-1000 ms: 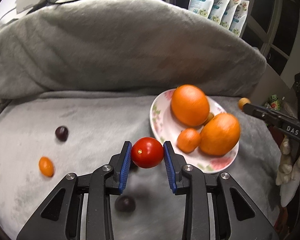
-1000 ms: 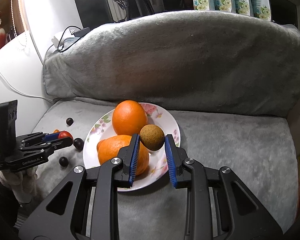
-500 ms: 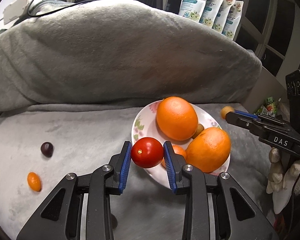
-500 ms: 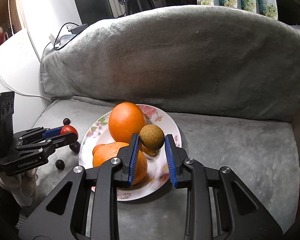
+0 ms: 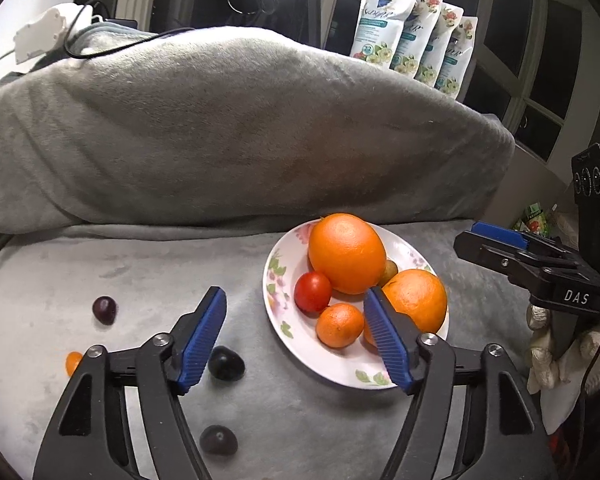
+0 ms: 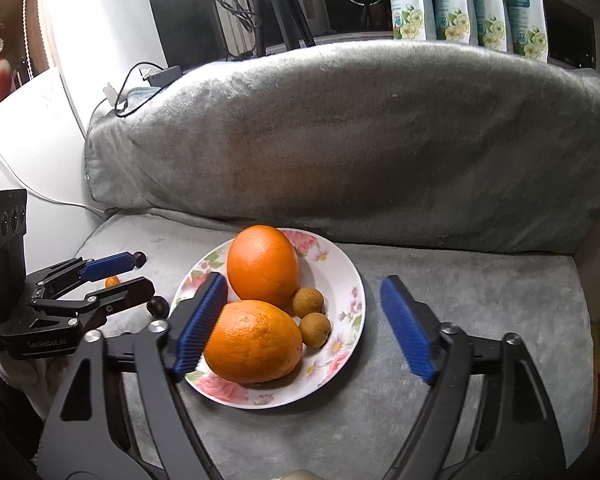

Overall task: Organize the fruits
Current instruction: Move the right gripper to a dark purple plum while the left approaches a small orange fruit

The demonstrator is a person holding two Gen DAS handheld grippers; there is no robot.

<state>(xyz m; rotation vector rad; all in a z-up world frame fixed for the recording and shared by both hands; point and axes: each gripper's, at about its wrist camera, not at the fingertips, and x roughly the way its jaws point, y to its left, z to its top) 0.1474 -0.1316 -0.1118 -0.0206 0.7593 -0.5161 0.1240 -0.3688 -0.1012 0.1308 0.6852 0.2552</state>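
A floral white plate (image 5: 348, 376) (image 6: 340, 344) sits on the grey couch seat. It holds two big oranges (image 5: 346, 252) (image 6: 262, 266), a small mandarin (image 5: 339, 325), a red tomato (image 5: 312, 291) and two brown longans (image 6: 315, 330). My left gripper (image 5: 296, 336) is open and empty, just in front of the plate's left side. My right gripper (image 6: 304, 320) is open and empty, above the plate's near part. On the seat left of the plate lie dark grapes (image 5: 104, 310) (image 5: 225, 364) (image 5: 218, 439) and a small kumquat (image 5: 74, 362).
A big grey cushion (image 5: 220, 128) rises behind the seat. Refill pouches (image 5: 412, 52) stand behind it. The right gripper shows at the right edge of the left wrist view (image 5: 540, 268); the left gripper shows at the left in the right wrist view (image 6: 80, 292).
Both grippers have opened. The tomato left my left gripper and now lies on the plate; the longan left my right gripper and lies on the plate beside another.
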